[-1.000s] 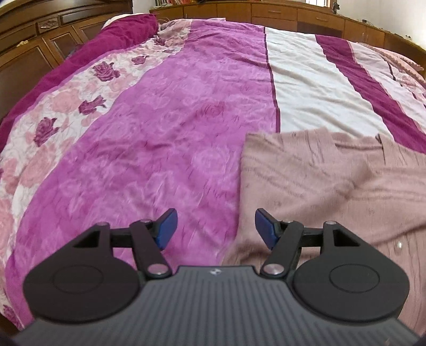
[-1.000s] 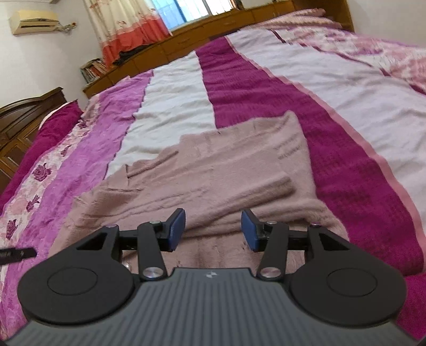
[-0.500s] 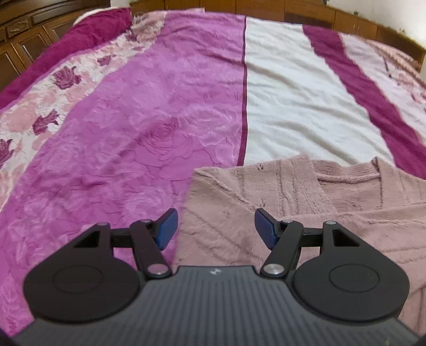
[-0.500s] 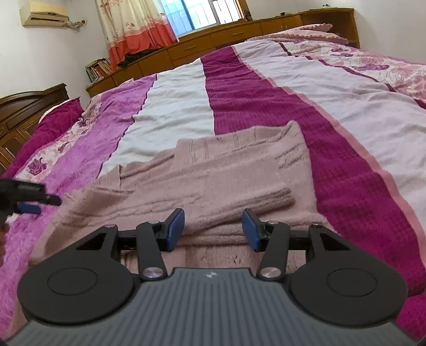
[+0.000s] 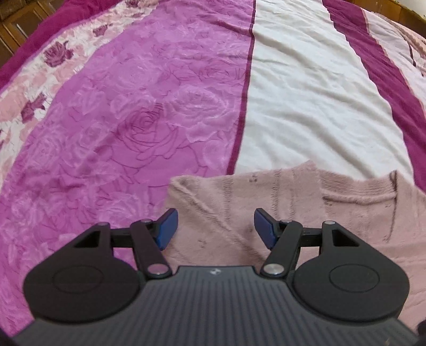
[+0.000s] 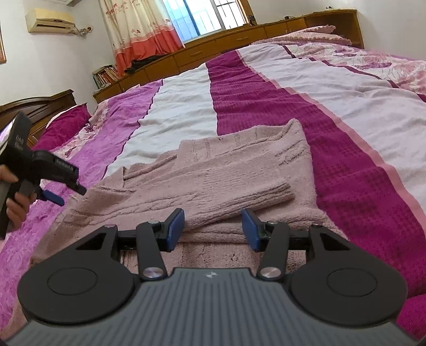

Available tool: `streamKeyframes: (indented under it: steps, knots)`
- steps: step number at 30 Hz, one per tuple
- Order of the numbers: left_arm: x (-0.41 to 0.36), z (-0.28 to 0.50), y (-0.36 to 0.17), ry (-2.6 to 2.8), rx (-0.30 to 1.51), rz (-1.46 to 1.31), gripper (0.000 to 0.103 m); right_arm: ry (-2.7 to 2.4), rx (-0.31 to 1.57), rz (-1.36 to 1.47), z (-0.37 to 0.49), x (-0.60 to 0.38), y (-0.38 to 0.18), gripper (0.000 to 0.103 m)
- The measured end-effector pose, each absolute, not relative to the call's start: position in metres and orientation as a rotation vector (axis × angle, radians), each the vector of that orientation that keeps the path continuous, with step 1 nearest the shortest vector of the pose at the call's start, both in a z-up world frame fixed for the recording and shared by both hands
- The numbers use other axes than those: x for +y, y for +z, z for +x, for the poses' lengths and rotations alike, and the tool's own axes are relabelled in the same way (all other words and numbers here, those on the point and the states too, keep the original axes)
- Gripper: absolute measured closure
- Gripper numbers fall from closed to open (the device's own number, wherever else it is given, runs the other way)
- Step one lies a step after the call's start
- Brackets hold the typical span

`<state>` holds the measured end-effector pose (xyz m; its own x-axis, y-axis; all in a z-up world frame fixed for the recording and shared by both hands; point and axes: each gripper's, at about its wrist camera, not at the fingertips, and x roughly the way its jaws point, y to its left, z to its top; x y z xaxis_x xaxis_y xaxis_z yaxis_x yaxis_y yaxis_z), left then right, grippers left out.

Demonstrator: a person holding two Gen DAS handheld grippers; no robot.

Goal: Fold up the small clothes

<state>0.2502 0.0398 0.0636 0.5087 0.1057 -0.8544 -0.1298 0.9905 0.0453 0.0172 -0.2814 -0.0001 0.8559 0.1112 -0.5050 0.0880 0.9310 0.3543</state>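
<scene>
Bedspread [image 6: 346, 165] carries sweater [image 6: 213, 170], near hem hidden.

L gripper [image 5: 214, 227] open above pink sweater [image 5: 306, 202] corner, nothing btwn pads; sweater lies on striped bedspread [image 5: 133, 119].

Bedspread [image 6: 269, 87] covers the whole bed, in long stripes: rose-embossed magenta, white, dark waffle-weave magenta, pale pink edging; floral rose panel [image 5: 34, 87] runs along one side; dark magenta pillow [image 6: 62, 125] lies by a carved dark headboard [image 6: 40, 102]; low wooden cabinets [image 6: 213, 54] line the far wall beneath a barred window [image 6: 205, 14]; cream-and-orange curtain [image 6: 138, 29] hangs beside it; books [image 6: 105, 75] stacked on a shelf; air conditioner [image 6: 50, 22] high on the wall.
</scene>
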Motion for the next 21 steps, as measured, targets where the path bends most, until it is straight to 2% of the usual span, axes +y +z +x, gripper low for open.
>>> streamKeyframes:
  steps: [2, 4, 8, 10, 17, 21]
  knots:
    - [0.034, 0.254, 0.059, 0.162, 1.067, -0.009, 0.049, 0.014, 0.543, 0.377, 0.017, -0.282, -0.001, 0.047]
    - [0.031, 0.255, 0.054, 0.191, 1.099, 0.010, 0.067, 0.016, 0.541, 0.376, 0.017, -0.282, -0.001, 0.047]
    - [0.033, 0.254, 0.050, 0.213, 1.101, 0.009, 0.076, 0.020, 0.537, 0.382, 0.016, -0.283, -0.001, 0.046]
    - [0.035, 0.252, 0.050, 0.216, 1.087, 0.004, 0.094, 0.019, 0.536, 0.379, 0.015, -0.282, -0.001, 0.046]
    - [0.054, 0.233, 0.073, 0.324, 0.917, 0.051, 0.096, 0.018, 0.531, 0.374, 0.014, -0.282, -0.001, 0.046]
    - [0.080, 0.238, 0.073, 0.357, 0.934, -0.027, 0.096, 0.017, 0.532, 0.362, 0.014, -0.281, 0.000, 0.046]
